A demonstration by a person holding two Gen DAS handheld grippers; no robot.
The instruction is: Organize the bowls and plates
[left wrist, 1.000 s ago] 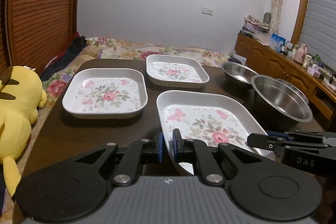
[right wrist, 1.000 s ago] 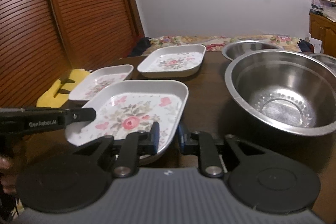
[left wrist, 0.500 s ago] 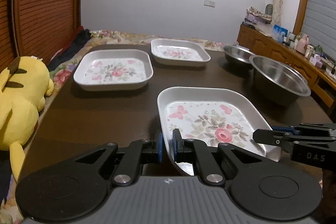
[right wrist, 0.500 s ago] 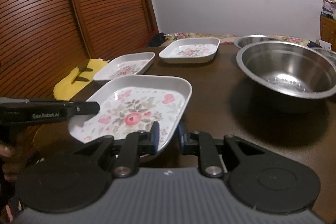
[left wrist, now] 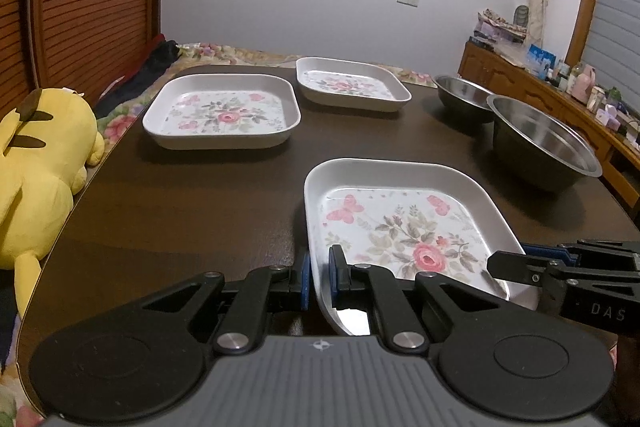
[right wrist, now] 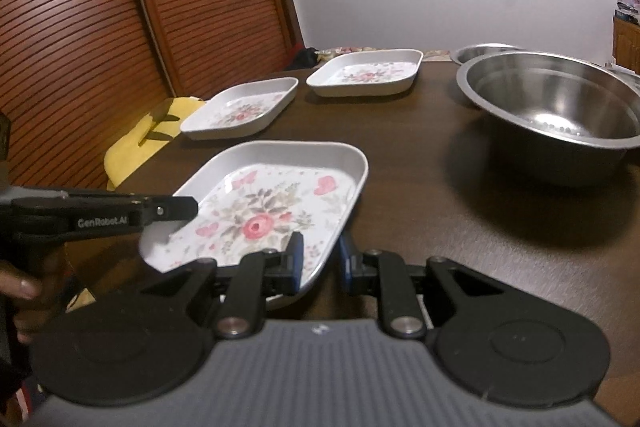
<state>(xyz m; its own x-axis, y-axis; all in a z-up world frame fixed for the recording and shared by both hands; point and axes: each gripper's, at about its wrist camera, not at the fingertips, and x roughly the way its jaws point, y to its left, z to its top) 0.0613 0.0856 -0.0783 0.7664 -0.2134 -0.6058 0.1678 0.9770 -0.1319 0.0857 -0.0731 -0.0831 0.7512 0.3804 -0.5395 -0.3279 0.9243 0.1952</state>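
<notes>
A white square plate (left wrist: 400,227) with a rose and butterfly print sits low over the near part of the dark table (left wrist: 180,211). I cannot tell whether it rests on the table. My left gripper (left wrist: 320,279) is shut on its near left rim. My right gripper (right wrist: 320,261) is shut on the plate (right wrist: 272,211) at its right rim. Each gripper shows in the other's view: right gripper (left wrist: 512,265), left gripper (right wrist: 180,209). Two matching plates (left wrist: 222,113) (left wrist: 352,85) lie farther back. A large steel bowl (left wrist: 544,147) and a smaller one (left wrist: 460,97) stand at the right.
A yellow plush toy (left wrist: 36,163) leans against the table's left edge. A wooden sideboard (left wrist: 560,95) crowded with small items runs along the right wall. Slatted wooden doors stand on the left. A person's hand (right wrist: 20,287) holds the left gripper.
Both grippers have drawn the held plate a little back and down, so the far plates and bowls look farther off. Both grips are unchanged.
</notes>
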